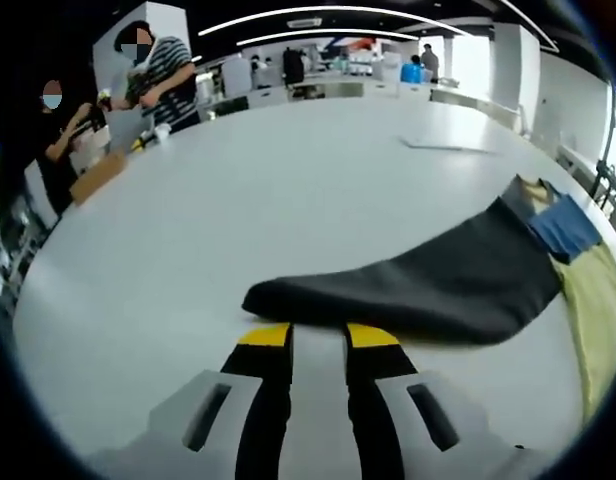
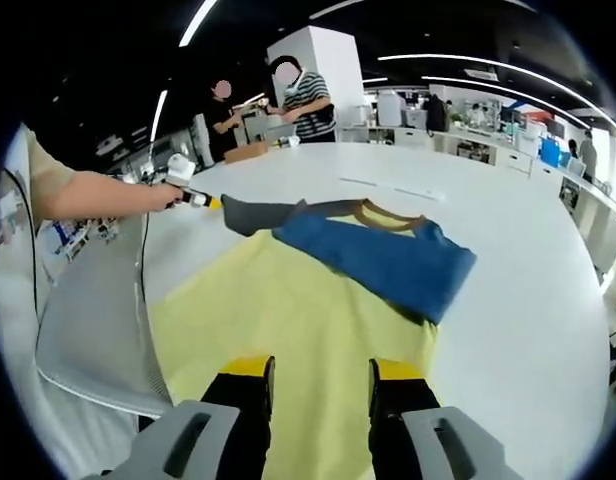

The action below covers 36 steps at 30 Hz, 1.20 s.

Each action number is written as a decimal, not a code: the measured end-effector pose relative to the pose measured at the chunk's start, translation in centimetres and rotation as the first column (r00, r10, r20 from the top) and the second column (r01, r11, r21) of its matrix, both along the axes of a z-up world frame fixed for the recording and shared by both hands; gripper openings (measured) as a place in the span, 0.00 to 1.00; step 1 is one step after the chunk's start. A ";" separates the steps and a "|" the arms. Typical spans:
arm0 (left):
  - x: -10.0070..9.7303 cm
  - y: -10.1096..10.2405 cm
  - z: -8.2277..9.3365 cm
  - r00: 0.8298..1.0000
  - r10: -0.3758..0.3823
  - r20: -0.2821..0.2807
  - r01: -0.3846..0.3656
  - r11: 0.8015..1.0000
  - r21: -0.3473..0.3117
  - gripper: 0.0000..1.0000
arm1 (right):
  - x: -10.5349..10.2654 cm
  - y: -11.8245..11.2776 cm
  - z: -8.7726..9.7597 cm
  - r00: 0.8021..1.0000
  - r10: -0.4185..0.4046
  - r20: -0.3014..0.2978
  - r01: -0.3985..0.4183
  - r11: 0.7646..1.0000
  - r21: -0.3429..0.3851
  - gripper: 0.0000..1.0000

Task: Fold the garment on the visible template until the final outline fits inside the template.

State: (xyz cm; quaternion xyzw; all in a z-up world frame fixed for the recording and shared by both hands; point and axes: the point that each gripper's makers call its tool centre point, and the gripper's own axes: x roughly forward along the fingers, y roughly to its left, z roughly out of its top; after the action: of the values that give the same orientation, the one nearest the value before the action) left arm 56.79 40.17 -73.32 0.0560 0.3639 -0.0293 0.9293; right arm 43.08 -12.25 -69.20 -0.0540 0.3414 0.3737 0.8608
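White table (image 1: 188,230) in open office carries garment. Left tool (image 1: 317,338) jaws narrow, tips at dark sleeve (image 1: 428,285) edge; grip cannot tell. Right tool (image 2: 321,372) jaws wide, empty, over yellow template (image 2: 288,320). Beyond: blue garment (image 2: 388,262), two people (image 2: 288,95).

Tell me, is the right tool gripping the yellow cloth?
No. The right tool is open above the yellow cloth, holding nothing.
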 end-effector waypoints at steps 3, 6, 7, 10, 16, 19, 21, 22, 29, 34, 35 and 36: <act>0.5 0.1 -0.3 1.000 0.001 -0.003 -0.001 1.000 0.001 0.16 | 0.0 -0.1 -0.1 1.000 -0.005 -0.003 0.005 1.000 -0.002 0.34; 0.9 0.2 -0.3 1.000 0.007 0.004 -0.007 1.000 -0.007 0.16 | 0.0 -0.2 -0.2 1.000 -0.008 -0.008 0.008 1.000 -0.004 0.34; 1.0 0.2 -0.3 1.000 0.009 0.007 -0.009 1.000 -0.011 0.16 | 0.0 -0.2 -0.3 1.000 -0.009 -0.010 0.009 1.000 -0.004 0.34; 1.4 0.1 -0.3 1.000 0.015 0.014 -0.014 1.000 -0.025 0.16 | 0.0 -0.2 -0.4 1.000 -0.010 -0.015 0.010 1.000 -0.008 0.34; 1.9 -0.1 -0.6 1.000 0.006 0.007 -0.006 1.000 -0.027 0.16 | -0.1 -0.3 -0.6 1.000 -0.015 -0.021 0.014 1.000 -0.013 0.34; 2.1 -0.2 -0.7 1.000 0.000 0.002 0.000 1.000 -0.028 0.16 | -0.1 -0.3 -0.6 1.000 -0.017 -0.020 0.016 1.000 -0.013 0.34; 2.1 -0.3 -0.7 1.000 -0.005 0.003 0.005 1.000 -0.029 0.13 | -0.1 -0.3 -0.7 1.000 -0.019 -0.023 0.019 1.000 -0.009 0.34; 2.1 -0.4 -0.9 1.000 -0.016 -0.004 0.015 1.000 -0.024 0.12 | -0.1 -0.3 -0.7 1.000 -0.019 -0.023 0.018 1.000 -0.010 0.34; 2.4 -1.1 -1.1 0.999 -0.049 -0.009 0.048 0.999 -0.022 0.00 | -0.2 -0.4 -0.8 0.999 -0.020 -0.027 0.020 1.000 -0.014 0.34; 2.5 -1.2 -1.0 0.998 -0.055 -0.018 0.055 0.998 0.001 0.00 | -0.5 -0.4 -1.1 0.999 -0.019 -0.035 0.018 1.000 -0.016 0.34; 2.5 -1.1 -1.0 0.998 -0.053 -0.020 0.053 0.999 -0.005 0.00 | -0.5 -0.4 -1.3 0.999 -0.018 -0.036 0.017 1.000 -0.018 0.34; 2.5 -1.1 -1.0 0.998 -0.055 -0.022 0.055 0.998 -0.006 0.00 | -0.6 -0.4 -1.4 0.999 -0.017 -0.039 0.016 1.000 -0.020 0.34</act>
State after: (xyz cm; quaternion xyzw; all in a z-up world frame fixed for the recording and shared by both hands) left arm 59.26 39.06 -74.35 0.0634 0.3722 -0.0566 0.9242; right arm 42.45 -12.68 -70.60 -0.0521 0.3624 0.3642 0.8563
